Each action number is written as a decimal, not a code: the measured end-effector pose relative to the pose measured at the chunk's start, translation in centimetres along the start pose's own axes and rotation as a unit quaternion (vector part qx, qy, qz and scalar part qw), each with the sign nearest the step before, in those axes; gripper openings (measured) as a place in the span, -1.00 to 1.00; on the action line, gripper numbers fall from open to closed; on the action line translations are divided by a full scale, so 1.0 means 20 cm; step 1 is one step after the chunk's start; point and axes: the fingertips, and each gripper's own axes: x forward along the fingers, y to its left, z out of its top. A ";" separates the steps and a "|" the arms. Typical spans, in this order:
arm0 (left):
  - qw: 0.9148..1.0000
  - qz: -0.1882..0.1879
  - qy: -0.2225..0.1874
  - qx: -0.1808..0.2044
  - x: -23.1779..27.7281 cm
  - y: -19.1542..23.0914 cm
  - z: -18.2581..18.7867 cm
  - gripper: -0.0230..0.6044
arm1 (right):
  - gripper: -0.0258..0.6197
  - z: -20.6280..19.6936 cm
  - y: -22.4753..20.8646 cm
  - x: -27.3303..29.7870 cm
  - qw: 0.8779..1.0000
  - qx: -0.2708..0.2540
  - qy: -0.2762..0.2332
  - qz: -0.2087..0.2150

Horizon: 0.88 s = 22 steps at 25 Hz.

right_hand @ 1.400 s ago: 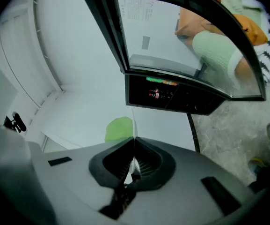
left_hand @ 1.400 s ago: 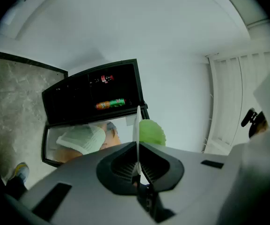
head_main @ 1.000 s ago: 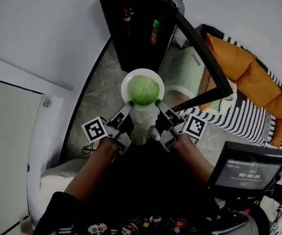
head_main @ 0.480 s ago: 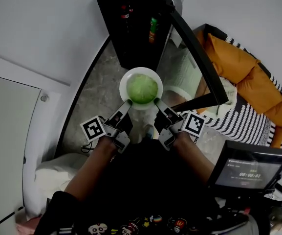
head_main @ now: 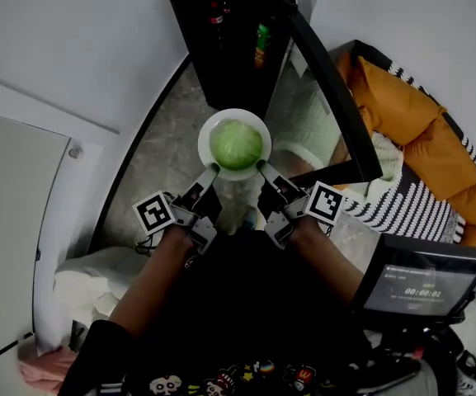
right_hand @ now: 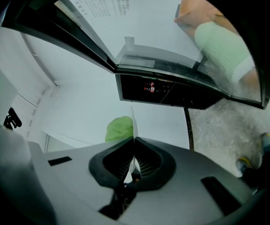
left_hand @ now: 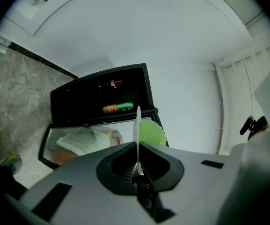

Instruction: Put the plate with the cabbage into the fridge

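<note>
A white plate [head_main: 213, 128] carries a green cabbage [head_main: 236, 143] and hangs in the air in front of the open black fridge [head_main: 213, 64]. My left gripper [head_main: 210, 174] is shut on the plate's near left rim. On the near right rim, the right gripper [head_main: 262, 170] is shut too. In the left gripper view the plate [left_hand: 137, 125] shows edge-on between the jaws, with the cabbage [left_hand: 152, 132] to its right. The right gripper view has the plate's edge [right_hand: 133, 125] in the jaws and the cabbage [right_hand: 119, 127] on the left.
The glass fridge door [head_main: 328, 89] swings open to the right of the plate. Bottles [head_main: 261, 44] lie on a shelf inside. An orange cushion [head_main: 419, 122] and striped fabric lie at the right. A monitor [head_main: 423, 287] is at the lower right, a white wall [head_main: 73, 48] at the left.
Both grippers have carried the plate with the cabbage a little forward, nearer the open fridge. The grip on both rims is unchanged.
</note>
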 end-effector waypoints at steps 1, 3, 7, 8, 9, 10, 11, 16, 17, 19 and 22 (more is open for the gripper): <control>1.000 0.000 -0.002 -0.001 -0.01 0.00 0.00 -0.87 | -0.88 0.00 0.00 0.00 1.000 0.000 0.001 0.000; 1.000 0.002 -0.003 0.000 -0.02 0.01 0.00 -0.87 | -0.88 -0.01 0.01 0.00 1.000 -0.001 0.005 -0.001; 1.000 0.002 -0.004 -0.001 -0.02 0.01 -0.01 -0.87 | -0.88 -0.02 0.01 -0.01 1.000 -0.005 0.010 -0.004; 1.000 0.001 -0.005 -0.003 -0.03 0.01 -0.01 -0.87 | -0.88 -0.02 0.00 -0.01 1.000 -0.006 0.011 -0.005; 1.000 0.000 -0.006 -0.005 -0.03 0.01 -0.01 -0.87 | -0.88 -0.02 0.00 -0.01 1.000 -0.006 0.012 -0.006; 1.000 -0.001 -0.006 -0.007 -0.03 0.01 -0.01 -0.87 | -0.88 -0.02 0.00 -0.01 1.000 -0.006 0.012 -0.006; 1.000 -0.001 -0.006 -0.009 -0.03 0.02 -0.01 -0.87 | -0.88 -0.02 0.00 -0.01 1.000 -0.005 0.012 -0.007; 1.000 -0.002 -0.002 -0.007 -0.01 0.02 0.00 -0.87 | -0.88 -0.01 -0.01 0.00 1.000 -0.003 0.008 -0.007; 1.000 -0.003 -0.001 -0.007 -0.01 0.02 0.00 -0.87 | -0.88 -0.01 -0.01 0.00 1.000 -0.004 0.007 -0.007; 1.000 -0.003 0.001 -0.005 0.00 0.02 0.01 -0.87 | -0.88 0.00 -0.01 0.01 1.000 -0.006 0.006 -0.006; 1.000 -0.003 0.003 -0.005 0.00 0.01 0.02 -0.87 | -0.88 0.00 -0.01 0.02 1.000 -0.004 0.003 -0.005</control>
